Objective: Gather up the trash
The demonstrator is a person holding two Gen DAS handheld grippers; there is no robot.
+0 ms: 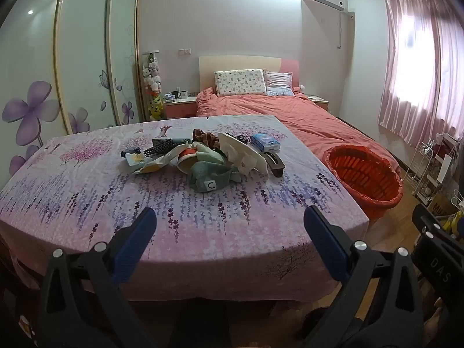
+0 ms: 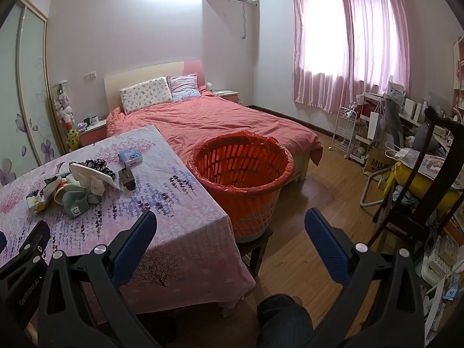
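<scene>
While both claws hang at the near edge of the table [image 1: 87,191], the left gripper [image 1: 230,220] and right gripper [image 2: 230,221] each stand with fingers spread apart, holding nothing. Far across the floral cloth lies the trash heap [image 1: 203,156], perhaps wrappers and rags. Just right of the table stands the orange basket [image 2: 242,171], lined with a red bag.

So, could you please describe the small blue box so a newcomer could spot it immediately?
Start at the table with the lavender-print cloth. The small blue box lies at the far edge of the clutter pile, nearest the bed. It alone is rectangular and light blue.
</scene>
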